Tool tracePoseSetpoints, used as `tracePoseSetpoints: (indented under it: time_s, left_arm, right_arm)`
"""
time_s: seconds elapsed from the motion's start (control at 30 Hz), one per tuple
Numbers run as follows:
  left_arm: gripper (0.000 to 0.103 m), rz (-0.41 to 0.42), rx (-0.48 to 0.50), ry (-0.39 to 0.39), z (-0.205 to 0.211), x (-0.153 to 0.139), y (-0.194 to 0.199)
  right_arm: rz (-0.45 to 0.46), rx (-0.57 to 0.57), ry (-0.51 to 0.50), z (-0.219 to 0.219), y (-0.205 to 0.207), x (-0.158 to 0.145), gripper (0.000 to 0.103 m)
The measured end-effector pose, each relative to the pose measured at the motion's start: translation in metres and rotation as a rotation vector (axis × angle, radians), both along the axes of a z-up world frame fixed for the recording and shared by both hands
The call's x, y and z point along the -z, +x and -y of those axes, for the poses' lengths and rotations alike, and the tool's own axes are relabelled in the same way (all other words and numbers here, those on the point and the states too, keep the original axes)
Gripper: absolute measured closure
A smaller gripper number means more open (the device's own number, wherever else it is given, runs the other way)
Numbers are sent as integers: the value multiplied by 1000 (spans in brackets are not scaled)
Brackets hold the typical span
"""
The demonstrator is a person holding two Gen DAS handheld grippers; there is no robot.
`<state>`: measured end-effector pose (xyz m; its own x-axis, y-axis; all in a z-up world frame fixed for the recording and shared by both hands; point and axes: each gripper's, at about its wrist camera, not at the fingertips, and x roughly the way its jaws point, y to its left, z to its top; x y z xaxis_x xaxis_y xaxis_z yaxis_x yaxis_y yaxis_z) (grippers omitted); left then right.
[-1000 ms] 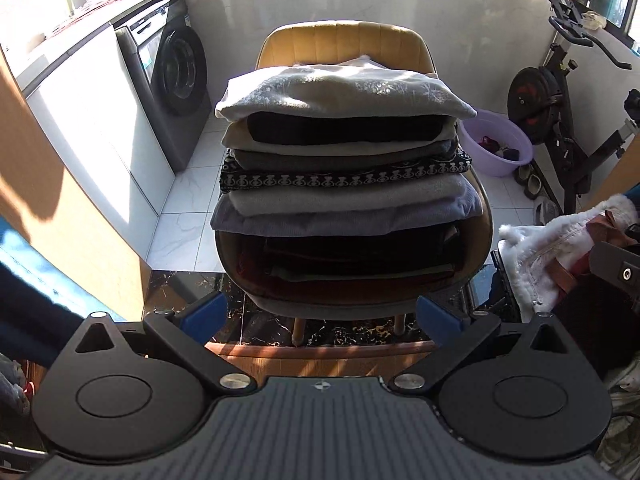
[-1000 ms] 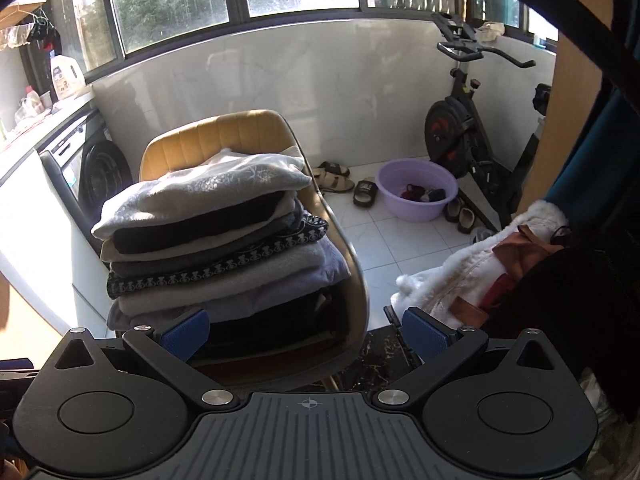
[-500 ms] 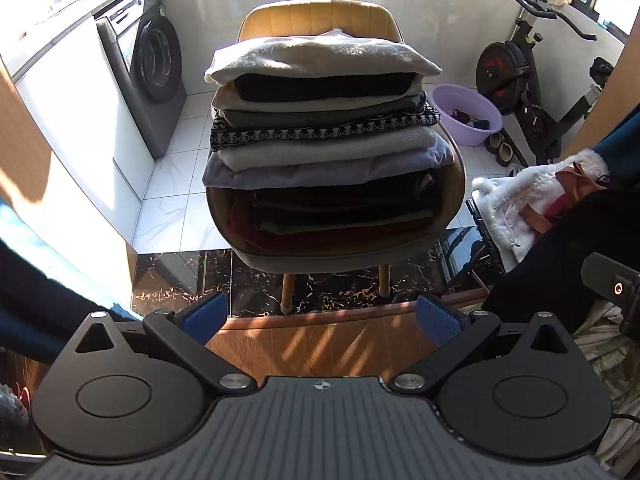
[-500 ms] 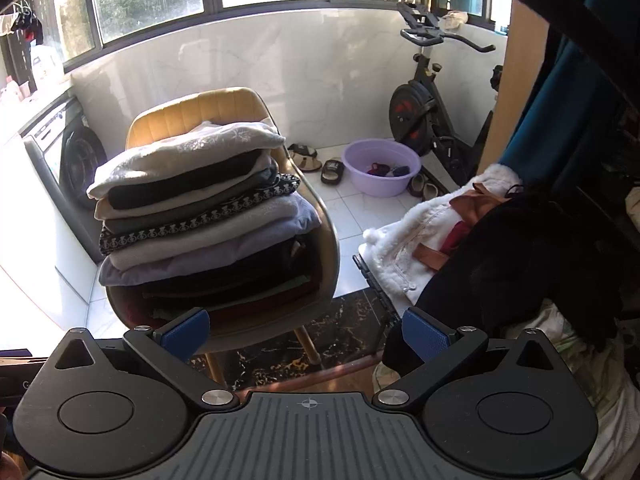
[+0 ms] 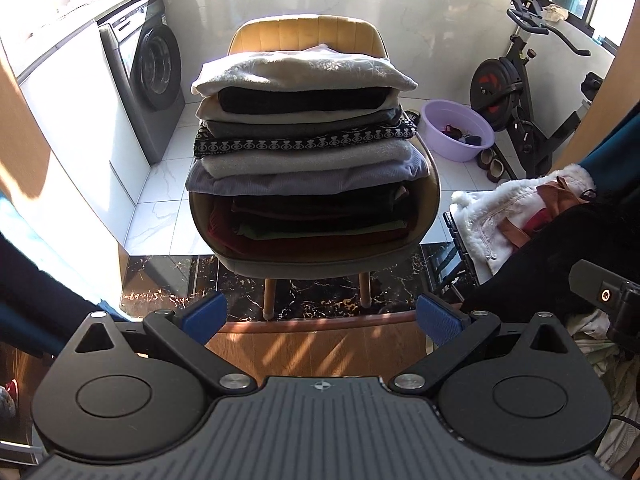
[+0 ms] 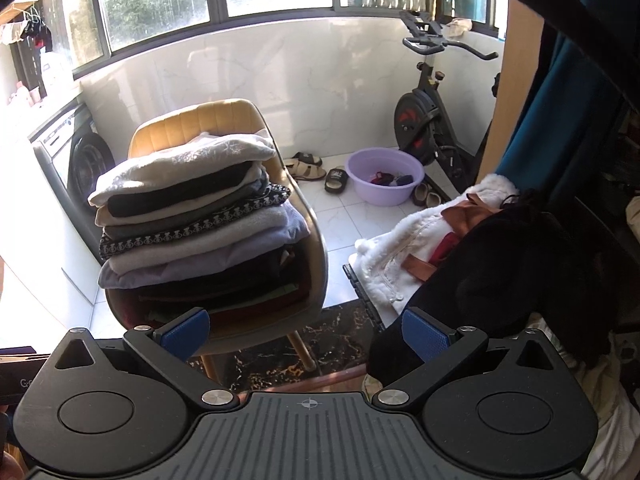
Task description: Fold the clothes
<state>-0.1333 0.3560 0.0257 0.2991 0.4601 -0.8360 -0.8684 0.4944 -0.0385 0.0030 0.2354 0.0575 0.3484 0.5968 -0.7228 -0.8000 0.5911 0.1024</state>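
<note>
With both my left gripper [image 5: 320, 316] and right gripper [image 6: 306, 330] spread and empty, the unfolded black garment [image 6: 500, 264] lies right of both, nearer the right one.

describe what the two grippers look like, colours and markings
Both the left gripper and the right gripper have matte black linkage arms with silver pivot bolts, round black discs, textured blue fingertip pads, and a ribbed grey body bearing a small crosshair mark.
</note>
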Motion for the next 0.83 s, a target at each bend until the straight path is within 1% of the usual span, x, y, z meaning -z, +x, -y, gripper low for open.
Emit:
tracePoseSetpoints:
  time_s: [0.33, 0.5, 0.63, 0.83]
  left_arm:
    - [0, -20, 13, -23, 14, 4, 13]
    - [0, -24, 9, -13, 19, 3, 13]
    - [1, -21, 5, -20, 20, 4, 13]
    - [0, -15, 16, 5, 24, -1, 14]
  right_arm:
    - [-15, -2, 11, 10, 16, 3, 1]
    - [-17, -3, 10, 10, 21, 4, 1]
    - [-14, -11, 9, 10, 21, 4, 1]
    - [-8, -18, 6, 9, 20, 3, 1]
